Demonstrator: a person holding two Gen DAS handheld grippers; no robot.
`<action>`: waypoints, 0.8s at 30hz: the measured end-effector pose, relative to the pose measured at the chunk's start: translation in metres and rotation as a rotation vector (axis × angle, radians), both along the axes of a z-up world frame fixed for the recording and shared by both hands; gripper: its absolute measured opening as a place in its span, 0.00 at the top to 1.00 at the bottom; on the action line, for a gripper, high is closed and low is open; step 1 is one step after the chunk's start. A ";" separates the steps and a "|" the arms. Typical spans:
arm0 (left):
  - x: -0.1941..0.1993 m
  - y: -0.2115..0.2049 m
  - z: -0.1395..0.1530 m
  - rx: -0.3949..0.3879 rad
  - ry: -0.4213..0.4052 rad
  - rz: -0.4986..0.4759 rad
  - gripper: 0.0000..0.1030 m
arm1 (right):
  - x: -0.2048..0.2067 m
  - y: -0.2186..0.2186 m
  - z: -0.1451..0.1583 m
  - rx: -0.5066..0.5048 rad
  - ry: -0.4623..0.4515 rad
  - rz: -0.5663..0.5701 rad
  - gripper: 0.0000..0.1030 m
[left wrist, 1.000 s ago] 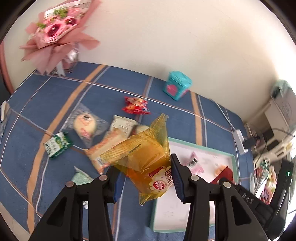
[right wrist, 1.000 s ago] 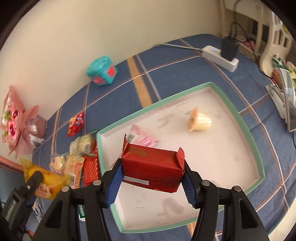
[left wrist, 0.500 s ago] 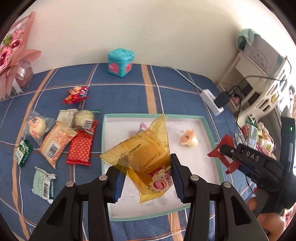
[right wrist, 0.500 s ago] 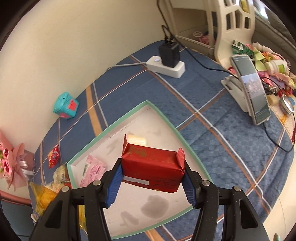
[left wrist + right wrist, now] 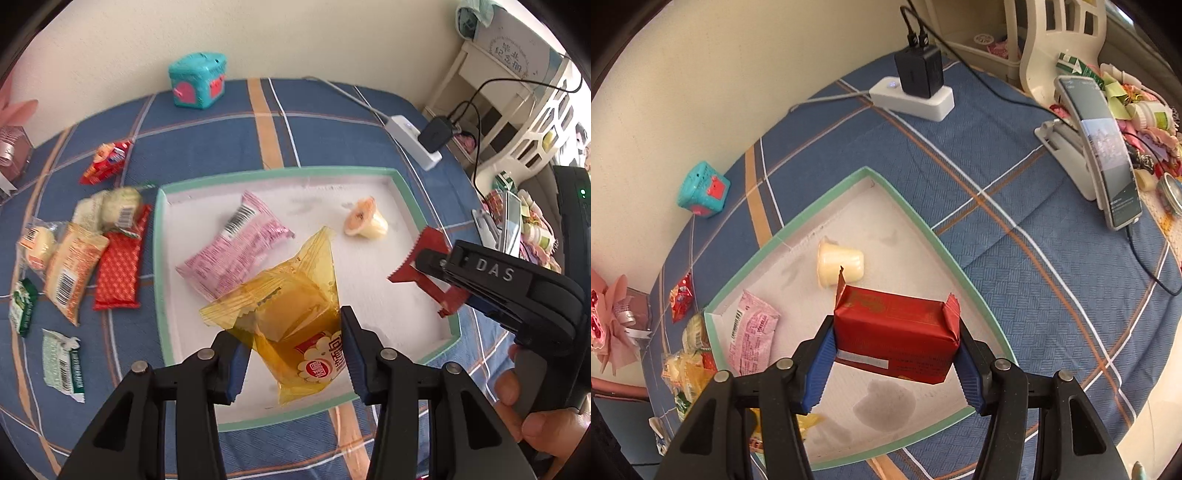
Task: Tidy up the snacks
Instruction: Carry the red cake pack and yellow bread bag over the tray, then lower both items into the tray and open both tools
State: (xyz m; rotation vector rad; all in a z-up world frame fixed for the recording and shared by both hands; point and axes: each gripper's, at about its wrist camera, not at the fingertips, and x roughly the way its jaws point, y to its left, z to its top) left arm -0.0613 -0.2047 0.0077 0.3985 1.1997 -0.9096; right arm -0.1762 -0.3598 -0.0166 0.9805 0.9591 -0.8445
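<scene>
Since 1.0 s ago the left gripper (image 5: 293, 350) has swung from over the loose snacks to above the tray (image 5: 159, 266), and stays clamped on the yellow packet (image 5: 295, 317). That packet is translucent crinkled film with serrated ends and a red-and-white printed logo near the blue ribbed pads (image 5: 351, 347); it hangs over the tray's near half.

The right gripper (image 5: 895, 352) has also moved: the view now looks across the tray's far corner toward the power strip (image 5: 916, 98). It stays closed on the red packet (image 5: 897, 332), a glossy foil-wrapped block with crimped zigzag ends, held above the tray interior. In the left view the same packet (image 5: 424, 258) shows over the tray's right edge.

The tray is shallow and rectangular, with a mint green rim and a matte white floor marked by a grey stain (image 5: 882, 402). Inside lie the pink packet (image 5: 236, 247), flat with a barcode, and the jelly cup (image 5: 365, 223), a small pale plastic cup on its side.

To the left of the tray, on the blue plaid woven cloth (image 5: 221, 129) covering the desk, the loose snacks (image 5: 74, 258) lie in a cluster; a red patterned bar (image 5: 120, 266) lies just beside the rim. A teal box (image 5: 197, 79) stands by the wall.
</scene>
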 end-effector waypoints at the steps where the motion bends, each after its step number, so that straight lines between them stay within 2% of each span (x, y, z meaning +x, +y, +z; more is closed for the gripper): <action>1: -0.001 -0.001 -0.002 0.005 0.007 -0.004 0.54 | 0.001 0.000 -0.003 0.006 0.008 0.004 0.39; 13: 0.003 -0.015 -0.029 0.097 0.023 -0.020 0.54 | 0.014 0.002 -0.029 0.063 0.056 0.038 0.39; 24: 0.011 -0.024 -0.044 0.099 0.013 -0.012 0.54 | 0.019 -0.002 -0.047 0.107 0.081 0.043 0.39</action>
